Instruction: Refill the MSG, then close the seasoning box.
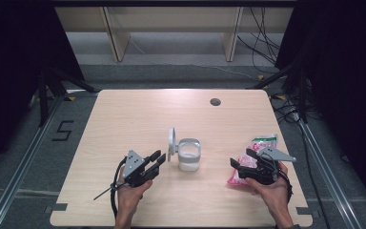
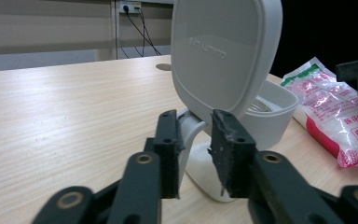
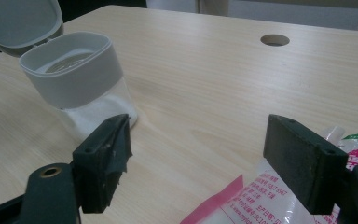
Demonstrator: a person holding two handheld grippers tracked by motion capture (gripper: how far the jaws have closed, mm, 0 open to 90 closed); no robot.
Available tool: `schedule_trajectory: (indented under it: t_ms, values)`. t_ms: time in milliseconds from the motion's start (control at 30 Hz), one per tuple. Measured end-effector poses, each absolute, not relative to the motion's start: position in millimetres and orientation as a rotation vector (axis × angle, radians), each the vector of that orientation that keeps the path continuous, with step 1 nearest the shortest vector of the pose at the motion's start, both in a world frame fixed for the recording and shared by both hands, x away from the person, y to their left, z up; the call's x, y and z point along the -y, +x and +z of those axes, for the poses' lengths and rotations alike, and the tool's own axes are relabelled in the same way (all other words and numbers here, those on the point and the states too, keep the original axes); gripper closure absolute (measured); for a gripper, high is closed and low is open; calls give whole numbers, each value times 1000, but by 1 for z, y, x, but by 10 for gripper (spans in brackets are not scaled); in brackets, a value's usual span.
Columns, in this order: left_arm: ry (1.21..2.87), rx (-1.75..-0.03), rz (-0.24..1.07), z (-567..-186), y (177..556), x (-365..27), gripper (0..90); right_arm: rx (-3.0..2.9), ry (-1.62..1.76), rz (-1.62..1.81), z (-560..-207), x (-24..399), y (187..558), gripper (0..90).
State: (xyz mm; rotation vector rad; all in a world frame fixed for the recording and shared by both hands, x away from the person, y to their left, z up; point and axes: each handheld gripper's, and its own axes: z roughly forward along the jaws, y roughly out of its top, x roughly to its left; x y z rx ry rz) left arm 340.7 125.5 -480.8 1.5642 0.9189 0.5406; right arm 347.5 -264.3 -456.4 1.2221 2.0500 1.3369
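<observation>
The container [image 1: 189,154] stood near the centre of the table [image 1: 124,119], its hinged lid [image 1: 171,140] flipped upright at the 9 o'clock side of the open mouth, with a layer of white granules showing through the clear lower wall in the right gripper view. That much looked done: the lid was up and the mouth stood free. The pink-and-white refill bag [image 1: 253,160] lay at about 3 o'clock from the container, well apart from it, apparently unopened, though its top end was too small to judge. The left gripper [image 1: 155,159] sat at about 8 o'clock from the container; in the left gripper view its jaws stood narrowed around the hinge arm below the lid, and whether the pads [image 2: 228,154] actually pressed on it I could not tell. The right gripper [image 1: 240,160] hovered over the near end of the bag, its jaws spread wide with the bag just below them and nothing pinched. Judging from this, the 2 main steps remained: picking up the bag and pouring its contents into the container.
</observation>
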Motion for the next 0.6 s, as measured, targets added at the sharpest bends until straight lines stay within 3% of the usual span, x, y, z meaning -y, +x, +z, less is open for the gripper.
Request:
schedule_trajectory:
  t_ms: [333,600]
  values:
    - [1594,-895,559,-480,350,-125,882,-2068,1194,1329,-458,261,346,246]
    - [1595,-889,557,-478,354,-125,894,-2076,1226,1346,-459,253,344,248]
